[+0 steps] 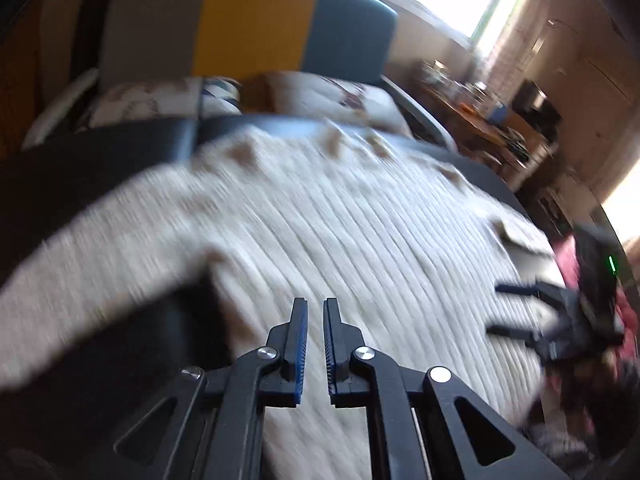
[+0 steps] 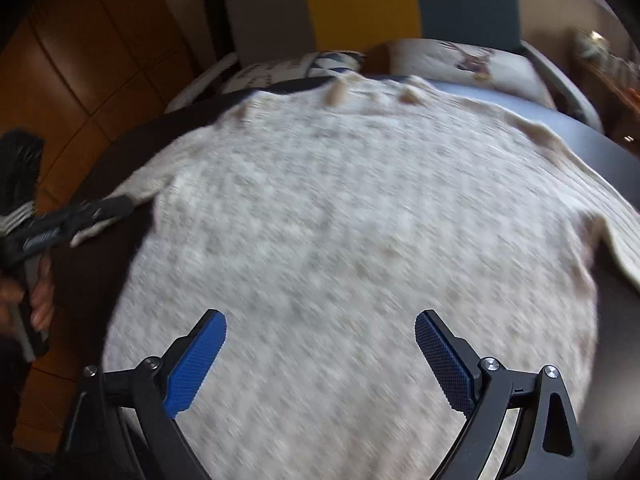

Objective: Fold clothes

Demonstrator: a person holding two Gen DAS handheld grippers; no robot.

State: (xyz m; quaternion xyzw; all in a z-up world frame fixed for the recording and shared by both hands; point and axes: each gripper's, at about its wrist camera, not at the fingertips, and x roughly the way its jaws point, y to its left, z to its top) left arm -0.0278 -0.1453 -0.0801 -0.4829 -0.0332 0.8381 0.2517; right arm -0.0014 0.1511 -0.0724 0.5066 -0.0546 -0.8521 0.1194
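Observation:
A cream knitted sweater (image 1: pixel 360 224) lies spread flat on a dark round table (image 1: pixel 72 184); it also fills the right wrist view (image 2: pixel 340 220). One sleeve (image 1: pixel 80 264) runs off to the left. My left gripper (image 1: pixel 315 304) hovers over the sweater's near edge with its jaws nearly together and nothing between them. My right gripper (image 2: pixel 320 328) is wide open and empty above the sweater body. The right gripper also shows at the right edge of the left wrist view (image 1: pixel 516 308), and the left gripper appears at the left of the right wrist view (image 2: pixel 80 216) near the sleeve end. Both views are motion-blurred.
Behind the table stands a sofa with a grey, yellow and blue back (image 1: pixel 256 20) and patterned cushions (image 1: pixel 332 96). A cluttered wooden desk (image 1: pixel 480 120) stands at the right under a bright window. A wooden cabinet wall (image 2: pixel 80 60) is at the left.

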